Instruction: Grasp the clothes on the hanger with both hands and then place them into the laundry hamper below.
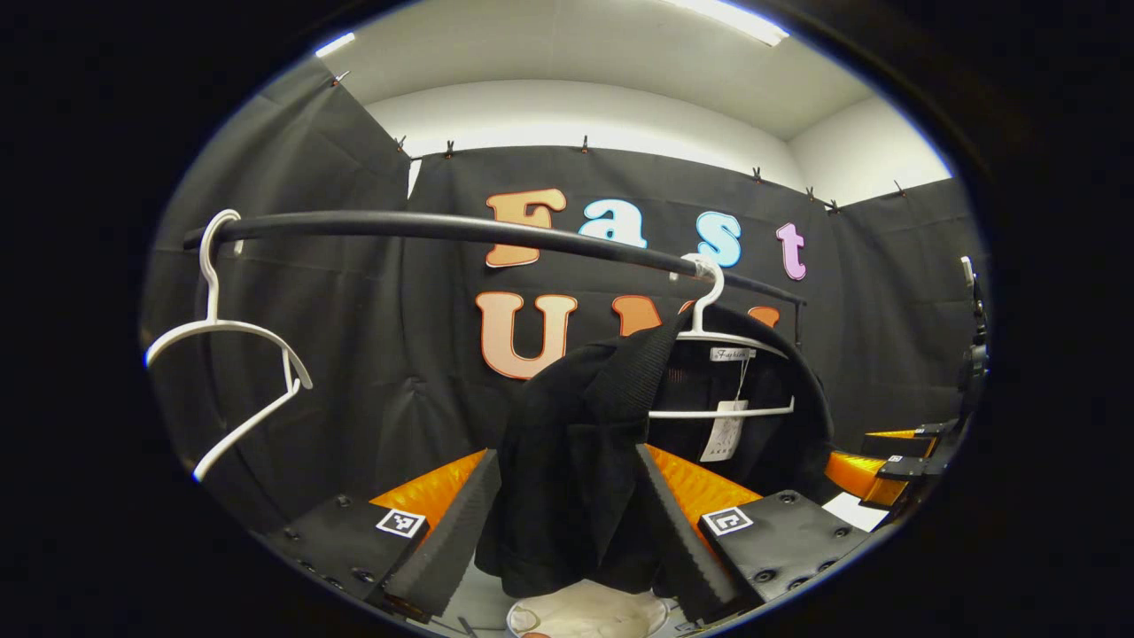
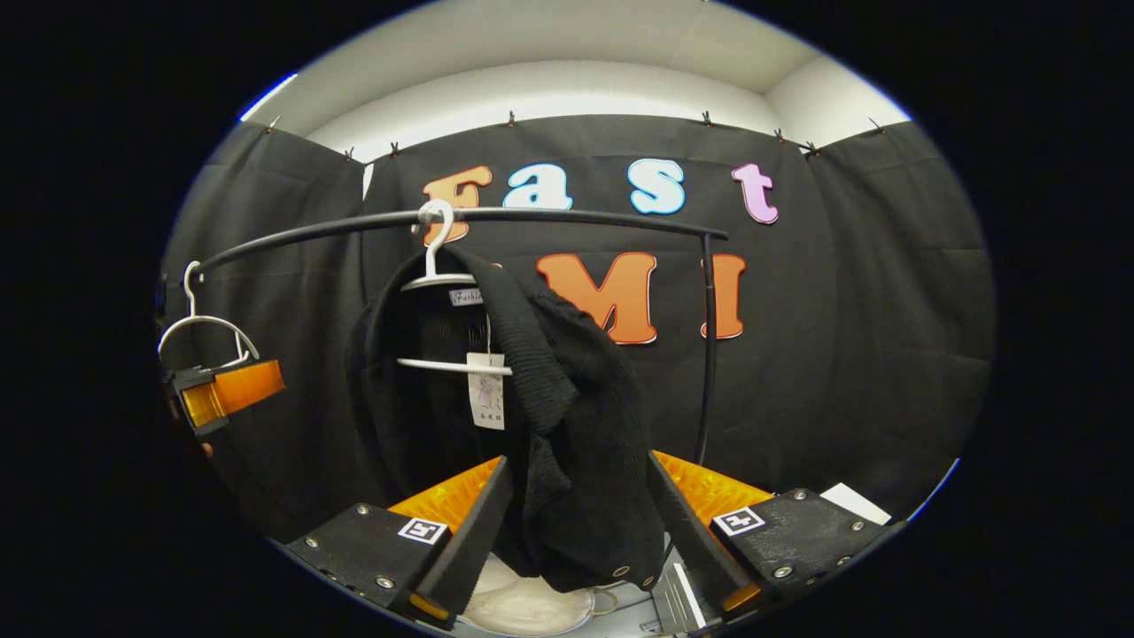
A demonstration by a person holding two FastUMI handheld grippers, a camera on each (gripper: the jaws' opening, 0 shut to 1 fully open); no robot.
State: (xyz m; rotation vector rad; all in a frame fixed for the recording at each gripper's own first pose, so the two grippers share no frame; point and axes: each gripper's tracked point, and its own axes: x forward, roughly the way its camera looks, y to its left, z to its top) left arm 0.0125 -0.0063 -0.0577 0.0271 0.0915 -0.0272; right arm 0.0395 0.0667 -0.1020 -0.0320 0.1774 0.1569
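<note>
A black knitted garment hangs from a white hanger on the black rail. My left gripper is shut on its one front flap, the cloth bunched between both pads and pulled down off the hanger's shoulder. In the right gripper view, my right gripper is shut on the garment's other flap, below the hanger. A paper tag dangles inside the open front. The pale hamper shows below the cloth, also as the hamper. Each gripper appears at the other view's edge: the right gripper and the left gripper.
An empty white hanger hangs at the rail's left end, also seen as the empty hanger. The rail's upright post stands right of the garment. Black cloth walls close the booth behind and to both sides.
</note>
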